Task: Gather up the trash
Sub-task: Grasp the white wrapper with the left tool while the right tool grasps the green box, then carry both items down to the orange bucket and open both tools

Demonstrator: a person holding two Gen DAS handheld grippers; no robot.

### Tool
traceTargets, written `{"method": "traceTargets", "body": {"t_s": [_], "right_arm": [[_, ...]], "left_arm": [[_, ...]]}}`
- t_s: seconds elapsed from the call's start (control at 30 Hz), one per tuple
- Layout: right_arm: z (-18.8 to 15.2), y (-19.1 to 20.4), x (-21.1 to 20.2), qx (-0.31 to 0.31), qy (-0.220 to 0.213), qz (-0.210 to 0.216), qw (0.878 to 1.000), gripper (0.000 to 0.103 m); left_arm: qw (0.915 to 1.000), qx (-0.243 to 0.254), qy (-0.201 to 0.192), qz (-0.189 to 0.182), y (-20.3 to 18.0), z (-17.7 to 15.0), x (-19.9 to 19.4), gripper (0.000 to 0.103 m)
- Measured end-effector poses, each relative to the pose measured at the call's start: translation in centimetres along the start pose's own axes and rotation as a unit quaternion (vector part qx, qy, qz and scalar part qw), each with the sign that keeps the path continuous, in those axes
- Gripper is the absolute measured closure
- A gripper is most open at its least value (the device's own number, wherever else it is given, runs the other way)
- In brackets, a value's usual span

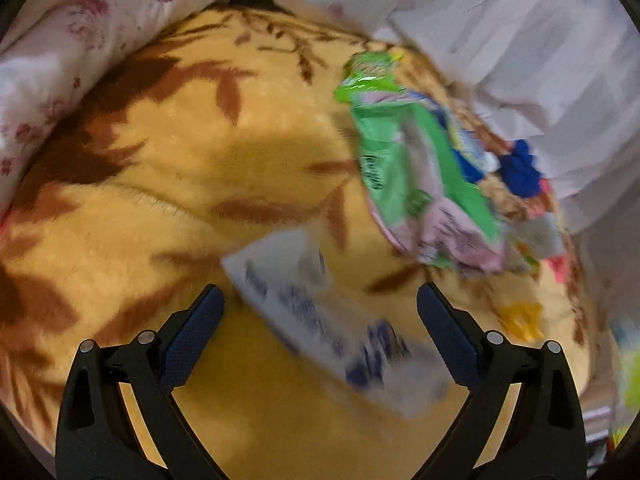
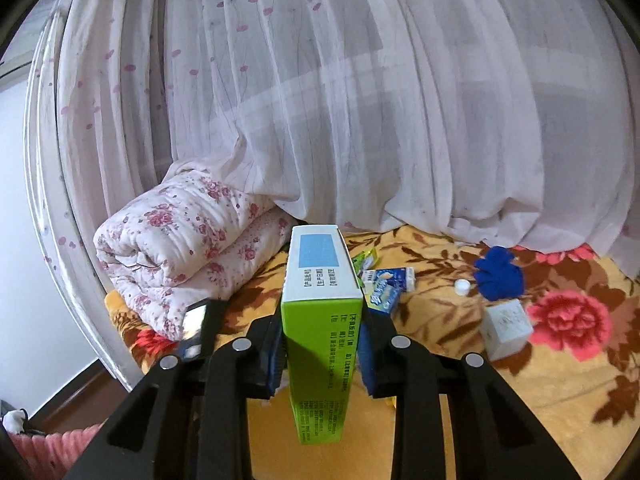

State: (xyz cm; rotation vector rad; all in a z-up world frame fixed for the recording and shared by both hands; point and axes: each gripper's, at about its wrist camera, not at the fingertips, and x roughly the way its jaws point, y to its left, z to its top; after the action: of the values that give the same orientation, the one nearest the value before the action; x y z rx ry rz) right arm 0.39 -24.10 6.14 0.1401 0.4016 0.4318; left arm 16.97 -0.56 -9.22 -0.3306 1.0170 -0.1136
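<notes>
Left tool (image 1: 320, 292) agape; right tool (image 2: 322, 344) clamped

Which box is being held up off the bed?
The green box, clamped in the right gripper. The white box and the blue cartons lie on the blanket.

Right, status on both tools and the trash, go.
Right tool shut on green box. Left tool open over white wrapper, not gripping. Green packet loose on blanket. Nothing blocking.

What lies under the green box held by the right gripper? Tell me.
The green box is clamped in the right gripper, off the bed. Below it only the yellow flowered blanket shows. What lies straight behind the box is covered.
</notes>
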Motion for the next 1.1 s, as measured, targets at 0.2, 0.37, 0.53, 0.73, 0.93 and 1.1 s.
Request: {"method": "traceTargets", "body": {"t_s": [0.2,0.37,0.53,0.73,0.93,1.1], "right_arm": [[-0.6,-0.2,-2.0,0.003,-0.007,0.017,1.0,0.073],[-0.6,1.7,-2.8,-0.022,-0.011,0.014,1.0,0.073],[-1.1,3.4,-4.3,-0.039,-0.02,0.015,0.999,0.073],[-2.3,5.2,-6.1,-0.057,-0.013,0.016,0.998,0.073],[-3.9,6.5,-7.9,-0.076,0.002,0.014,0.997,0.073],[-5.9,6.7,-9.0,-0.086,0.025,0.009,0.996,0.073]], "left_arm": [[0.9992,0.001,0.0,0.04,0.7,-0.5,-0.9,0.086],[0.9994,0.002,-0.032,0.012,2.1,-1.8,-5.1,0.093],[0.9971,0.034,-0.068,-0.006,1.9,-3.4,-10.3,0.093],[0.989,0.091,-0.111,-0.037,0.3,-6.6,-17.1,0.093],[0.9802,0.144,-0.123,-0.058,-2.1,-10.0,-20.3,0.093],[0.9748,0.182,-0.109,-0.069,-3.6,-13.3,-20.6,0.093]]}}
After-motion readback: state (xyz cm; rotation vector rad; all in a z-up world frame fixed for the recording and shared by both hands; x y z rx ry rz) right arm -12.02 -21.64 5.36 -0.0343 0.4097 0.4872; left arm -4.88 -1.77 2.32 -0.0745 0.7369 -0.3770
